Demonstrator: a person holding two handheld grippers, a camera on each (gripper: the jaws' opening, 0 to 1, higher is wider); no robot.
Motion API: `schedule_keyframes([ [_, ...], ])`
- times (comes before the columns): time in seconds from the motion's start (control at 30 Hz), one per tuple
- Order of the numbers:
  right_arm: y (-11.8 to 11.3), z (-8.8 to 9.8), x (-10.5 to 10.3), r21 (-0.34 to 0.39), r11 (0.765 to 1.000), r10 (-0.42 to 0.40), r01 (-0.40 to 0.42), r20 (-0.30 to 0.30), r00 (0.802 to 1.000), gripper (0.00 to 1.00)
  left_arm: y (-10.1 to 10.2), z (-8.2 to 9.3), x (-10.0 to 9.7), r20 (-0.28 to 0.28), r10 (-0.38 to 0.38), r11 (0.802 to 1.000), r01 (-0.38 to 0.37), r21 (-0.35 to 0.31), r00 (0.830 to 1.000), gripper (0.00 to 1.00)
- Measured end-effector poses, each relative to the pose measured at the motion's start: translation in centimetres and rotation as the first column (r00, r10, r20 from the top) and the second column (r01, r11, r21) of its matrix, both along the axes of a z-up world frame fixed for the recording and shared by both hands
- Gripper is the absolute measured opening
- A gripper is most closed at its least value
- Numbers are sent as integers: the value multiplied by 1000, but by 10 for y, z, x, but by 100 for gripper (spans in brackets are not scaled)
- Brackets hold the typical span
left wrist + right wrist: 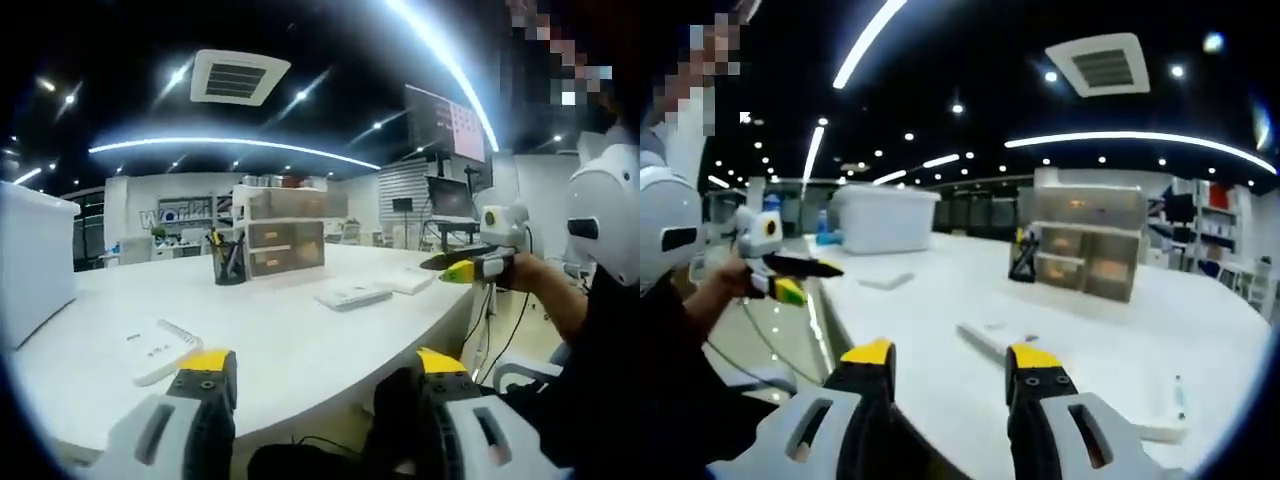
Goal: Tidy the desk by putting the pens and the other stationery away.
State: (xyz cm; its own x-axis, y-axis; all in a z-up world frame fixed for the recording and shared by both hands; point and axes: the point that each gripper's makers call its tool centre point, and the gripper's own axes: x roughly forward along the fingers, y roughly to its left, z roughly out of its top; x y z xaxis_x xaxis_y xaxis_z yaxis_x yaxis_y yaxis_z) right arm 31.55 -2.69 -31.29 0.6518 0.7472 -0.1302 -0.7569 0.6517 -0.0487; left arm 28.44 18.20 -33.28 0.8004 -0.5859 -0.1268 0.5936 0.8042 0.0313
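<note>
Left claw (315, 372): spread and empty, which I hold at the near desk (290, 350) edge, I judge before picking.
Right claw (948, 362): also spread, holding nothing.
Pen holder (228, 262): far centre, pens standing inside, beside the drawer unit (285, 235).
Loose pen (1179, 390): lying at the right on the desk, apart from the holder, so I'd fetch it.
White card (160, 348): near left, flat.

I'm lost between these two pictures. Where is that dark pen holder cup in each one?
Left gripper view: the pen holder stands left of centre on the white desk, touching the left side of the drawer unit.
Right gripper view: the pen holder stands right of centre, again left of the drawers.
Shared landmark: the square ceiling vent.
</note>
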Motion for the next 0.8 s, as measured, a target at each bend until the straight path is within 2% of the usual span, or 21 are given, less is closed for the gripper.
schedule_keyframes([
  [0.17,21,11,2,-14,996,86,-87,-8,996,40,10,1,-2,-5,24,1000,-24,-3,1000,70],
  [0.33,46,17,3,-68,982,177,-177,-11,984,40,26,1,-4,-12,66,998,-66,6,998,70],
  [0.6,80,22,12,-129,952,277,-278,-22,960,35,43,3,-5,-10,107,994,-107,17,994,70],
  [0.7,91,24,16,-146,943,299,-298,-19,954,32,48,1,-6,-12,123,992,-123,41,992,70],
  [0.8,105,23,23,-158,933,323,-324,-30,946,31,56,1,-7,-15,140,990,-139,36,990,70],
])
